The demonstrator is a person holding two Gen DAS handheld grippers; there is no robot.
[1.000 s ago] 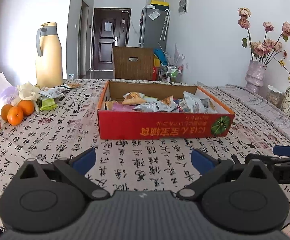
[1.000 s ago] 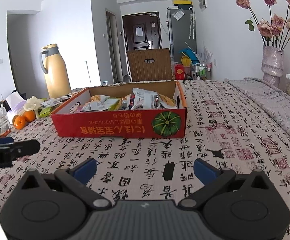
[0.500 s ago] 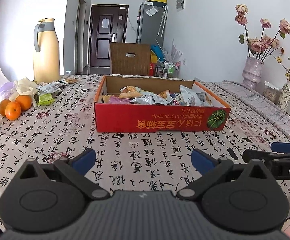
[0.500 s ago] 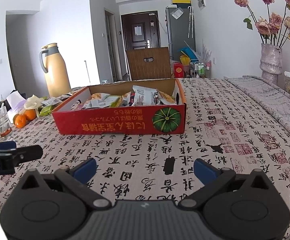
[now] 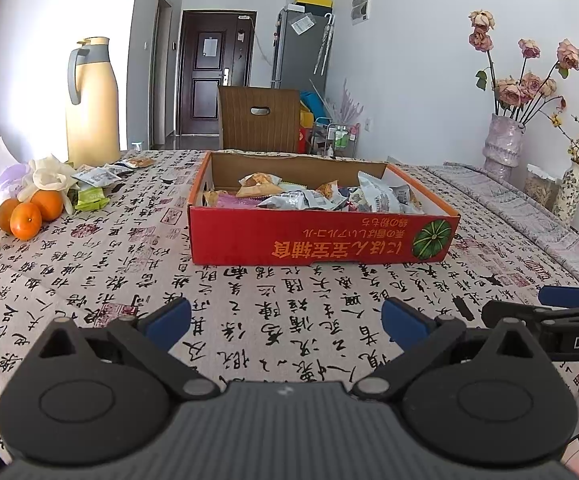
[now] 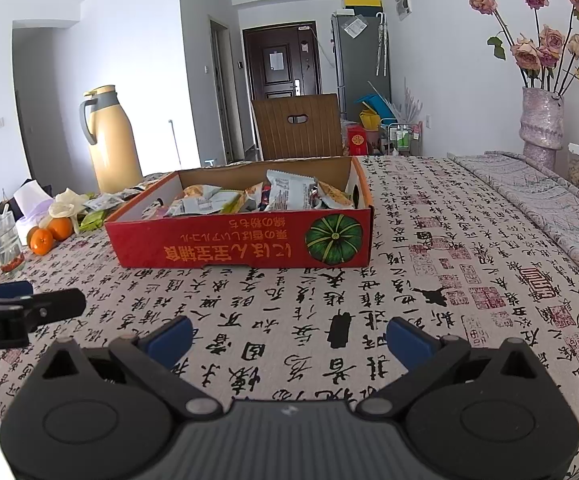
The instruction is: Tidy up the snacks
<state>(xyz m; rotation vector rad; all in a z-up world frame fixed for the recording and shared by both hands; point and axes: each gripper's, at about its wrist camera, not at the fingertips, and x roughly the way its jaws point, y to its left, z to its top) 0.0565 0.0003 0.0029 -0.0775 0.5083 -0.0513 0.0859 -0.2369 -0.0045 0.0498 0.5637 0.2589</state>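
A: Where's the box of snacks?

B: Mid-table, straight ahead of both grippers, long side facing them.

A: Which is nearer?

B: Left gripper faces its middle; right gripper its right corner. Both gape, empty.

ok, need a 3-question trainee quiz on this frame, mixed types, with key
1. True or false: both grippers, left gripper and right gripper, are open and hold nothing.
2. Where are the snack packets mostly? A) in the red box B) in the vase C) under the chair
3. Fill in: the oranges lie on the table to the ____ of the box, seen from the left wrist view.

Key: 1 true; 2 A; 3 left
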